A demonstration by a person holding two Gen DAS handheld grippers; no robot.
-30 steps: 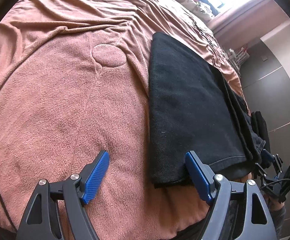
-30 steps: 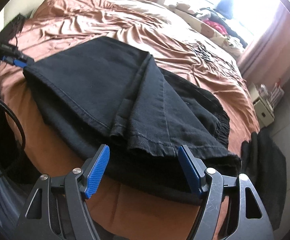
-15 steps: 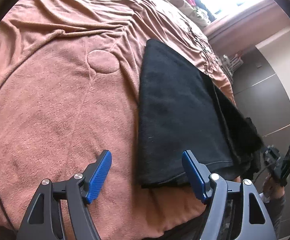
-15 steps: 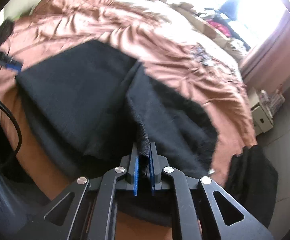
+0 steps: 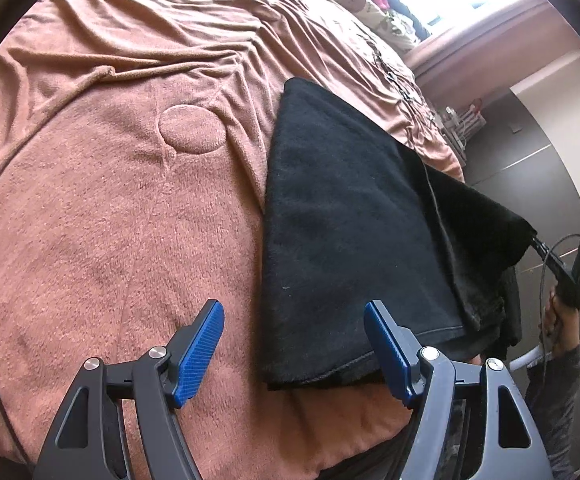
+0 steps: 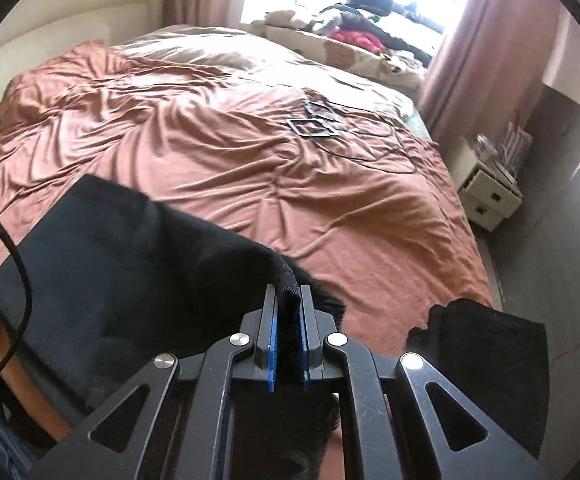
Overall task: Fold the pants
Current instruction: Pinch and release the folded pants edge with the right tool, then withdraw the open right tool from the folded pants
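Clamping a bunched edge of the black pants (image 6: 130, 272) between its fingers, the right gripper (image 6: 288, 340) is holding it above the bed (image 6: 290, 184). The left gripper (image 5: 293, 354) is hovering wide over their near corner, gripping nothing, so the unpinned folded layers risk sliding askew.

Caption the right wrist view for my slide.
Right gripper shut on an edge of the black pants, lifting it above the rust-brown bed cover.
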